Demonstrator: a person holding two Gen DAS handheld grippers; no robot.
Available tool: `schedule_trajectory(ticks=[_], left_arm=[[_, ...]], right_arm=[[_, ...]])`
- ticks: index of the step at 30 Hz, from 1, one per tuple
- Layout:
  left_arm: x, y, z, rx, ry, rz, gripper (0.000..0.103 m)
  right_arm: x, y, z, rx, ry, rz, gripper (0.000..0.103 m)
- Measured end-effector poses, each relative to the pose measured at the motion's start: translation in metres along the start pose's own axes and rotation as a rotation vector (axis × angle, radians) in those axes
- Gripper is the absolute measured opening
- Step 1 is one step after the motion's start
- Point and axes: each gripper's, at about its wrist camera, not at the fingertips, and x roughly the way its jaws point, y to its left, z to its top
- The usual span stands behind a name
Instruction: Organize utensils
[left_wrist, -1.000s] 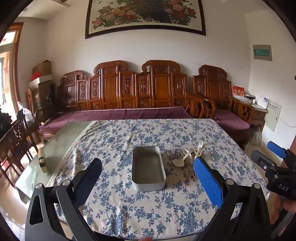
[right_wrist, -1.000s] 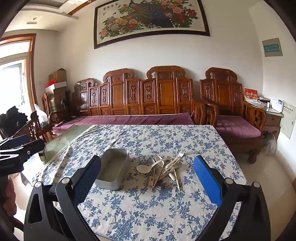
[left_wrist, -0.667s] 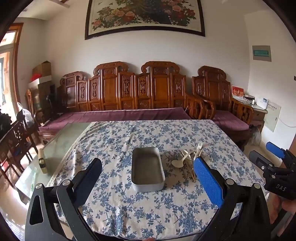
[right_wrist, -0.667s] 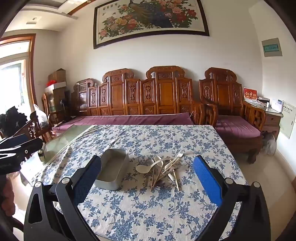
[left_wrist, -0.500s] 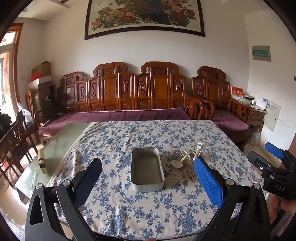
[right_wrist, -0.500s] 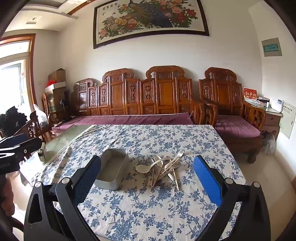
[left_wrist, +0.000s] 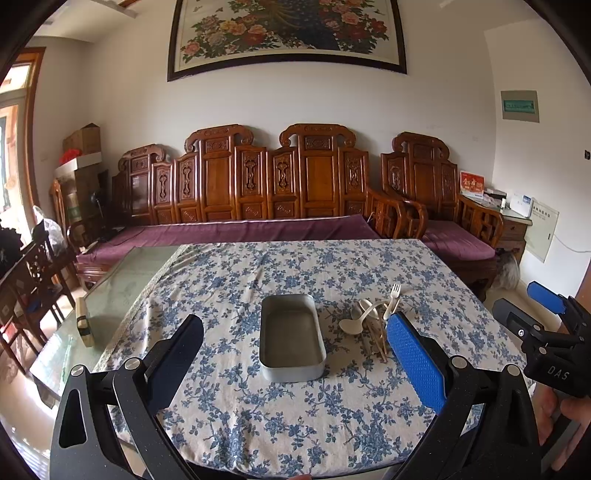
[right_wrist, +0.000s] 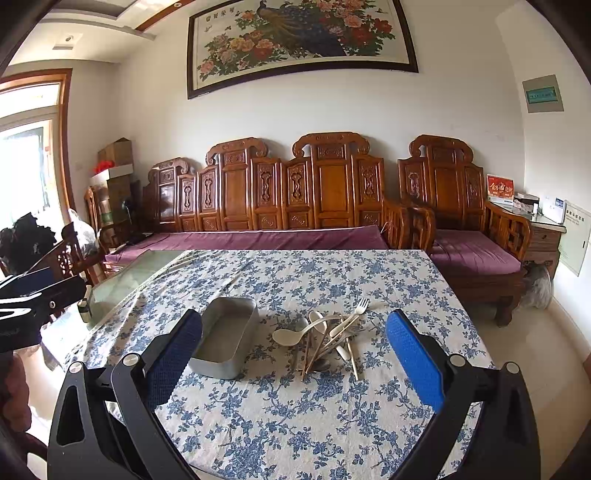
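Observation:
A grey metal tray (left_wrist: 291, 338) (right_wrist: 225, 338) lies empty on the flowered tablecloth (left_wrist: 280, 406) (right_wrist: 295, 413). To its right sits a heap of utensils (left_wrist: 369, 325) (right_wrist: 325, 339): a cream spoon (right_wrist: 291, 335), a pale fork (right_wrist: 351, 317), chopsticks and metal pieces. My left gripper (left_wrist: 295, 354) hovers open above the near table edge, in line with the tray. My right gripper (right_wrist: 295, 350) is open too, held above the near edge facing the heap. Nothing is between either pair of fingers.
A carved wooden bench with purple cushions (left_wrist: 240, 232) (right_wrist: 258, 238) runs behind the table. Bare glass tabletop (left_wrist: 122, 288) shows at the left, with a small block (left_wrist: 83, 325) on it. Wooden chairs (left_wrist: 33, 280) stand at far left, an armchair (right_wrist: 476, 251) at right.
Both grippers drifted slightly; the tray and utensils sit a touch lower and closer in view. Nothing was grasped or released.

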Motion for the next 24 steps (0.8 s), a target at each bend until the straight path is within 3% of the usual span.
schedule_trajectory(ticks=[24], left_arm=[[0.005, 0.001, -0.011, 0.001, 0.007, 0.0, 0.097]], right_arm=[[-0.001, 0.003, 0.0, -0.001, 0.0, 0.004, 0.1]])
